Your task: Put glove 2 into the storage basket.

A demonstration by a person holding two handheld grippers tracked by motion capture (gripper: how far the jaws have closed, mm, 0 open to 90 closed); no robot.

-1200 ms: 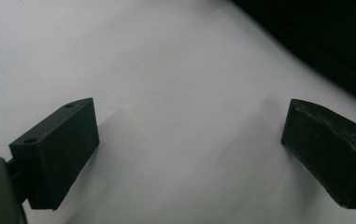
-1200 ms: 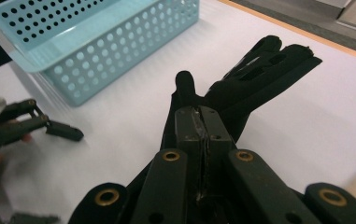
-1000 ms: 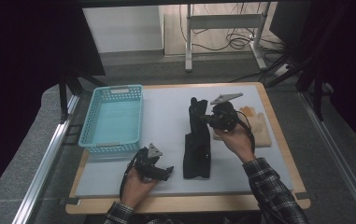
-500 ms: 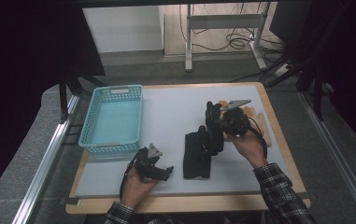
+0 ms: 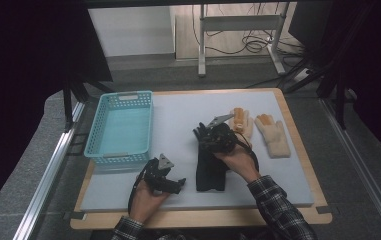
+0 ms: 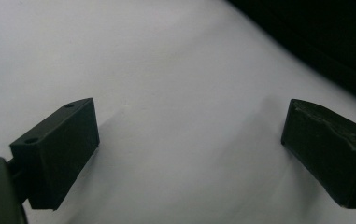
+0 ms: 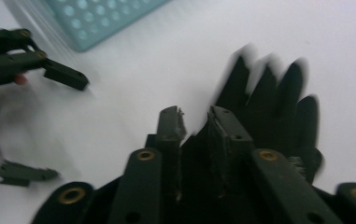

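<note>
A black glove (image 5: 211, 172) lies flat in the middle of the pale mat (image 5: 178, 112), fingers pointing away from the person. My right gripper (image 5: 201, 136) hovers low over its finger end. Its jaws have just been opening and stand a little apart; in the right gripper view the glove (image 7: 269, 93) spreads under and beyond my right gripper (image 7: 196, 121), and no pad presses it. My left gripper (image 5: 179, 185) rests on the mat near the front edge, open, with bare mat between its jaws (image 6: 189, 154). It also appears in the right gripper view as the left gripper (image 7: 68, 129).
A teal plastic basket (image 5: 119, 159) stands at the left of the mat, seen also as the basket (image 7: 101, 23). Two cream gloves with orange fingertips (image 5: 242, 125) (image 5: 274, 136) lie at the right. The wooden table edge (image 5: 203, 218) runs along the front.
My right gripper, which held a black glove up over the mat, has come down and toward the person, laid it flat, and its jaws have parted. The left gripper has stayed put.
</note>
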